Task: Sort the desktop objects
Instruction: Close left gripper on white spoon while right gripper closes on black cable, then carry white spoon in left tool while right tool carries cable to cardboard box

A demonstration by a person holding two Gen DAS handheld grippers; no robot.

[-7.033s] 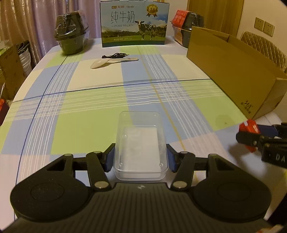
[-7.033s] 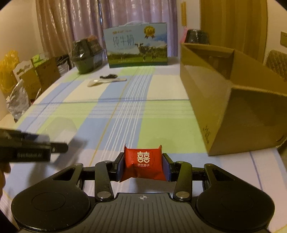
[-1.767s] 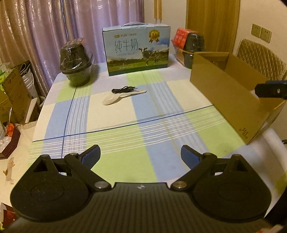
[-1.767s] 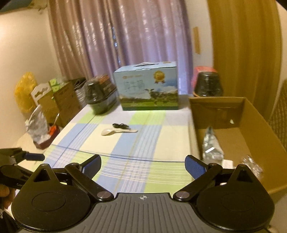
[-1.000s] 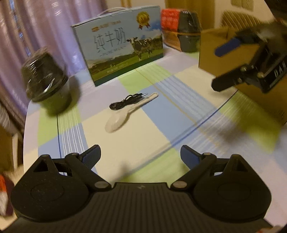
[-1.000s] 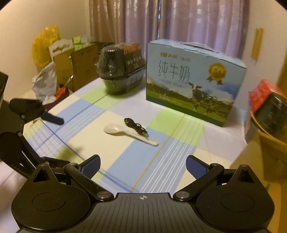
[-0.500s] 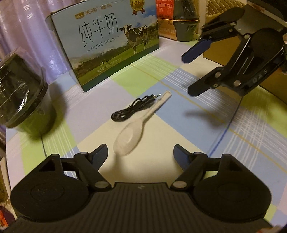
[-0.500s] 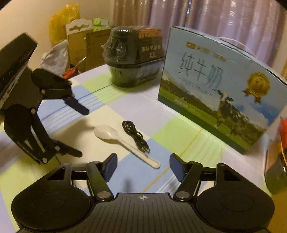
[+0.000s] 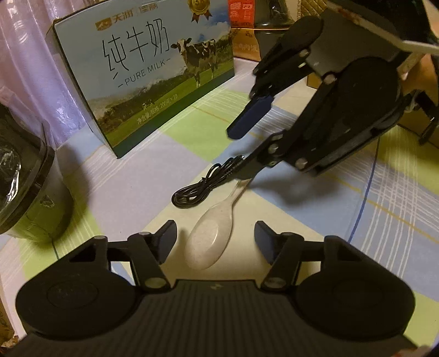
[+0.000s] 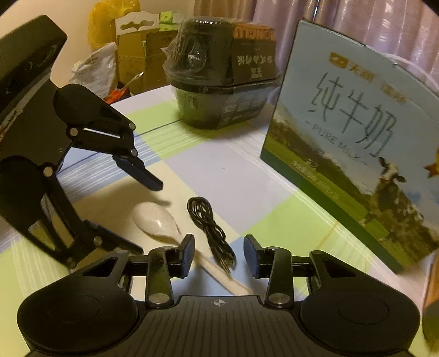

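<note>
Left wrist: spoon point(image 9: 210, 241) bowl toward camera.

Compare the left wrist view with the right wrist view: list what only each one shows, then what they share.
Only the left wrist view shows the red and gold packages behind the milk box, and the right gripper from outside, open over the spoon's handle end.

Only the right wrist view shows the yellow bag and cardboard boxes beyond the table, and the left gripper from outside, open around the spoon's bowl.

Both show the white spoon beside the black cable, the milk box, the dark wrapped bowl and the checked tablecloth.
</note>
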